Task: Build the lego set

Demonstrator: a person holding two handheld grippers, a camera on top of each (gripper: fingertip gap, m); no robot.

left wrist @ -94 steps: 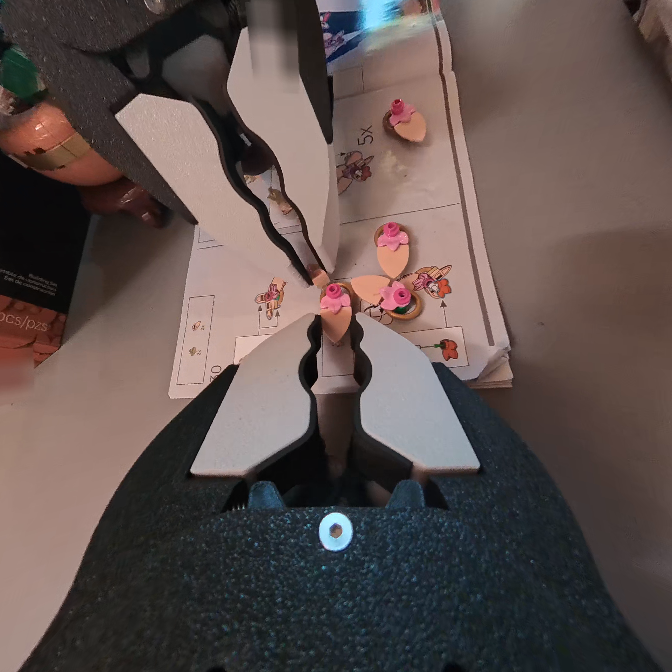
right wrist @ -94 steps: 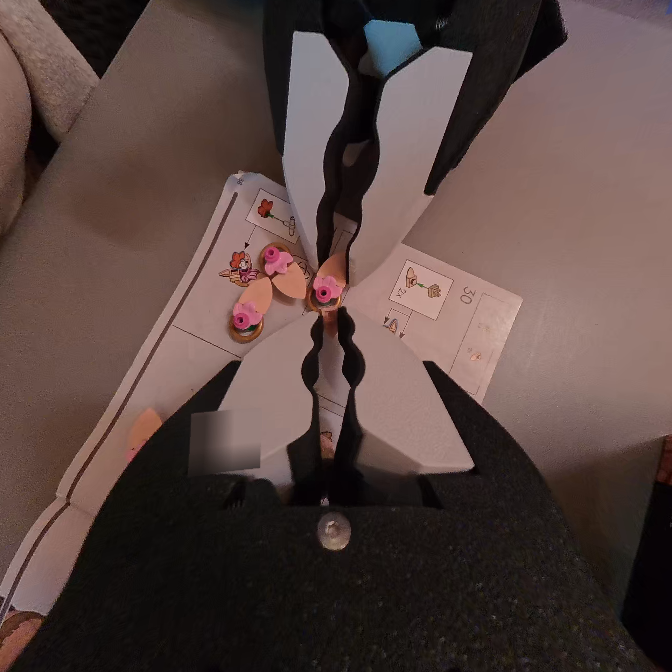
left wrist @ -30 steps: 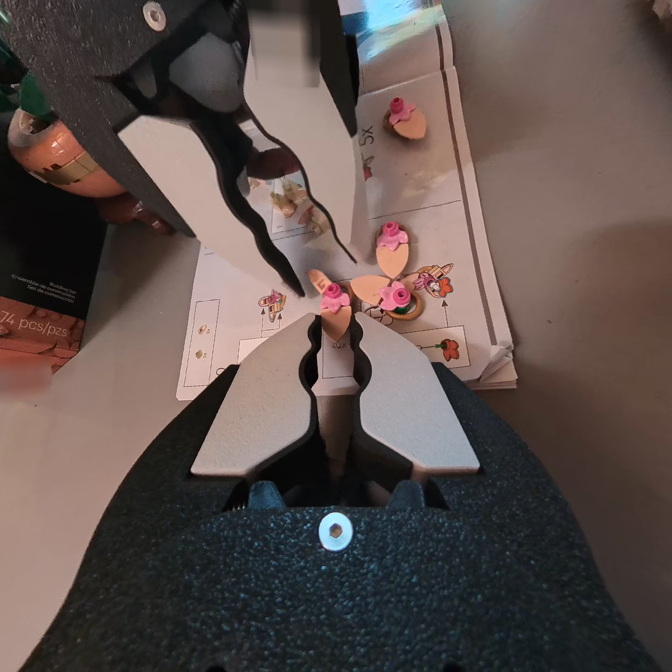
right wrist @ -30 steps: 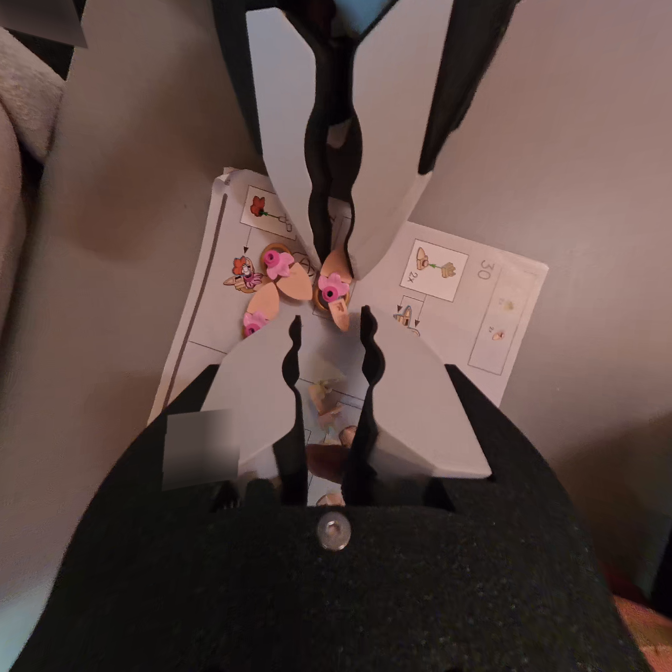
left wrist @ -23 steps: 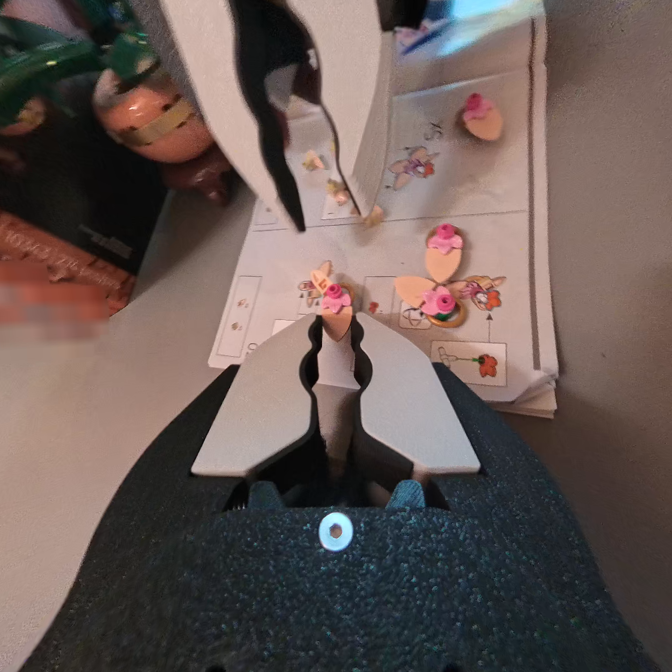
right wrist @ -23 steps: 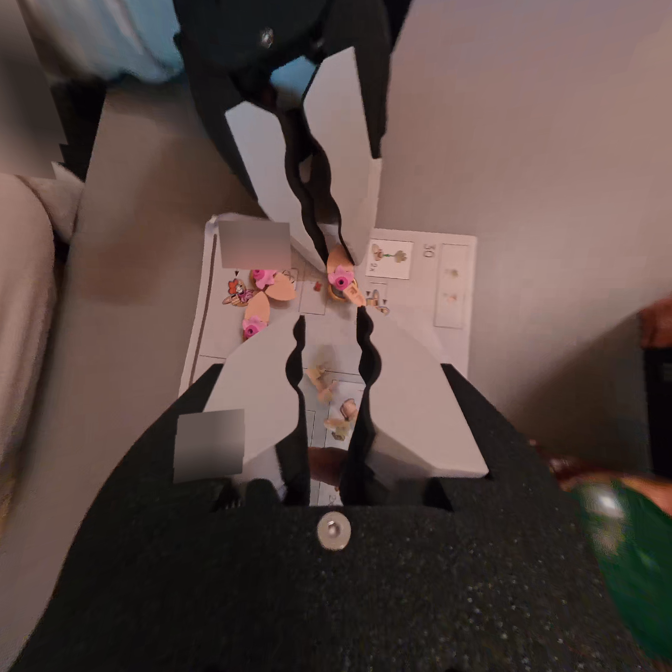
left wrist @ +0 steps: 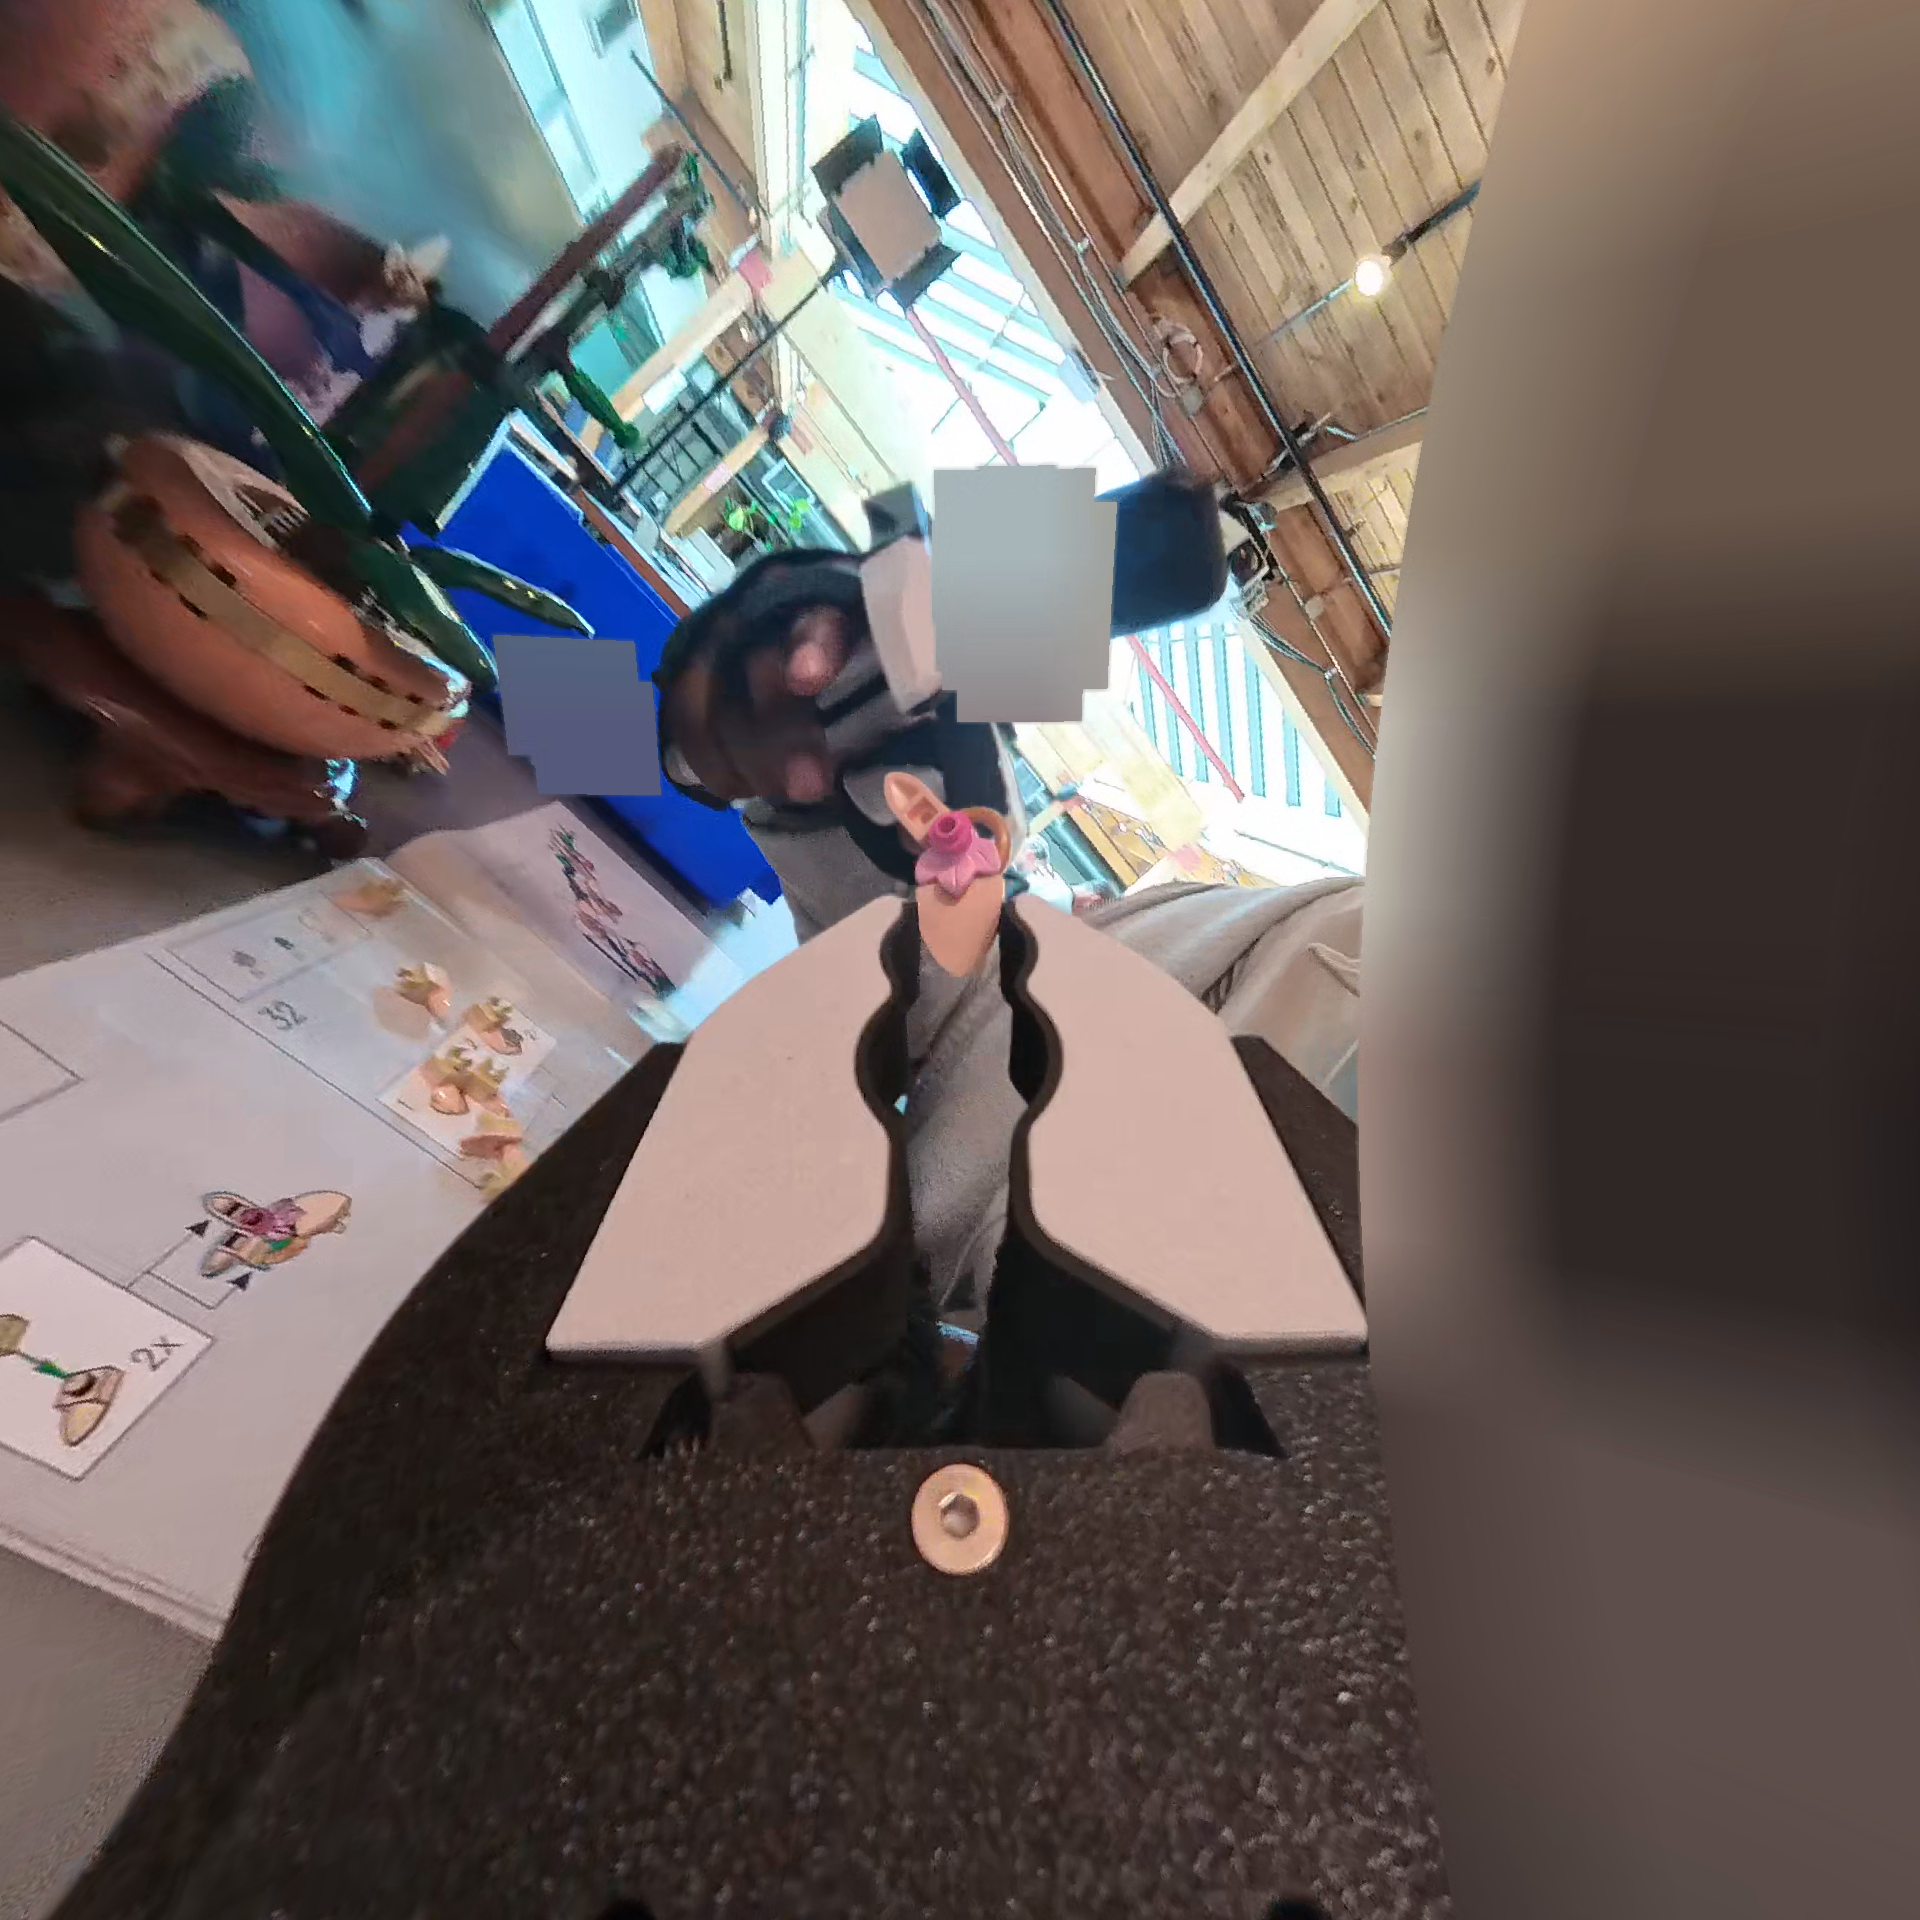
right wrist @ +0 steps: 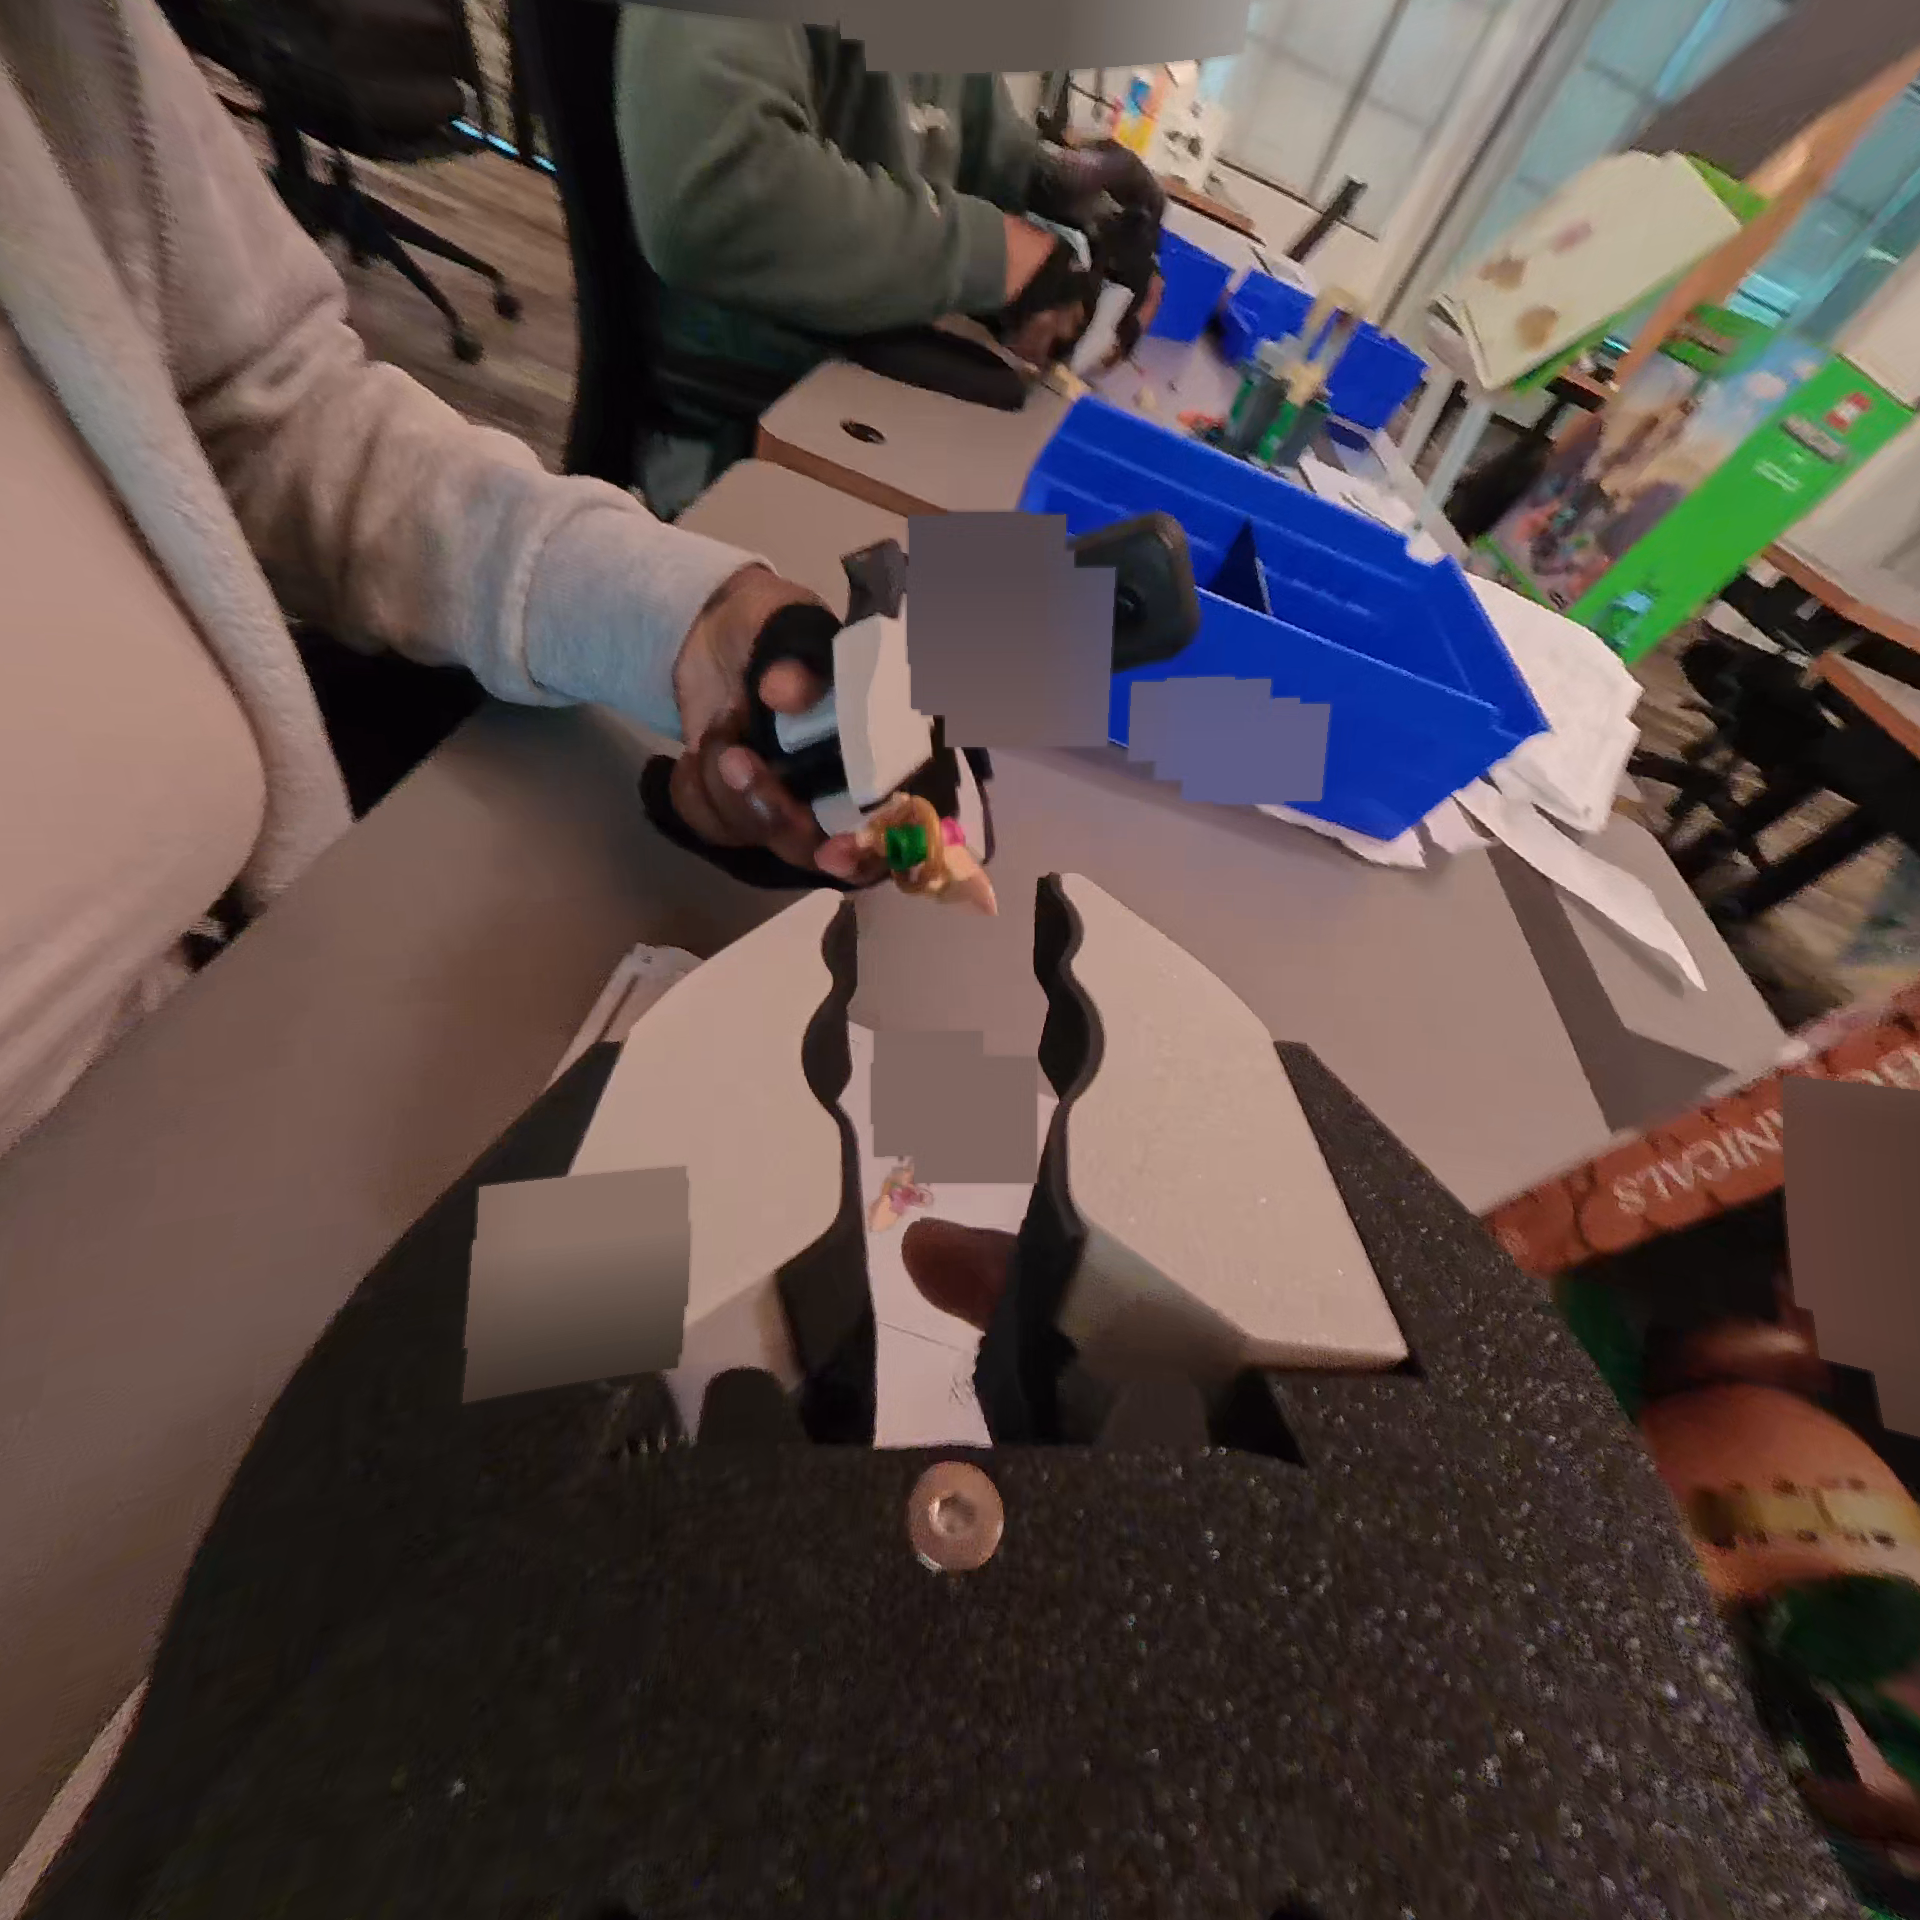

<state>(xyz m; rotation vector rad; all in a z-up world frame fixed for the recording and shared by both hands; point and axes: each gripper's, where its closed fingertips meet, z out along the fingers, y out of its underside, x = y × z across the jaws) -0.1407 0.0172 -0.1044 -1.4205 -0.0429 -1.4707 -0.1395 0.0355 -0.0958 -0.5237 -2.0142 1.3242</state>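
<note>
My left gripper (left wrist: 956,914) is shut on a small flower piece (left wrist: 954,883): a peach petal with a pink blossom stud, a tan ring and a second petal behind. It is held up in the air, off the table. In the right wrist view the same piece (right wrist: 925,854) shows its back, with a green stud, at the tip of the left gripper (right wrist: 883,717) held in a hand. My right gripper (right wrist: 948,902) is open and empty, a short way in front of the piece. It also shows far off in the left wrist view (left wrist: 894,634).
The open instruction booklet (left wrist: 208,1091) lies on the grey table (right wrist: 1299,935) below left. A peach pot with green leaves (left wrist: 239,623) stands behind it. A blue bin (right wrist: 1299,644), a set box (right wrist: 1683,1153), a person's pale sleeve (right wrist: 343,488) and a blurred near surface (left wrist: 1662,935) surround me. The tips of both grippers are at nearly the same place.
Both grippers have lifted off the booklet and tilted up to face each other. The left still holds the flower piece. The right had opened and drawn back from it.
</note>
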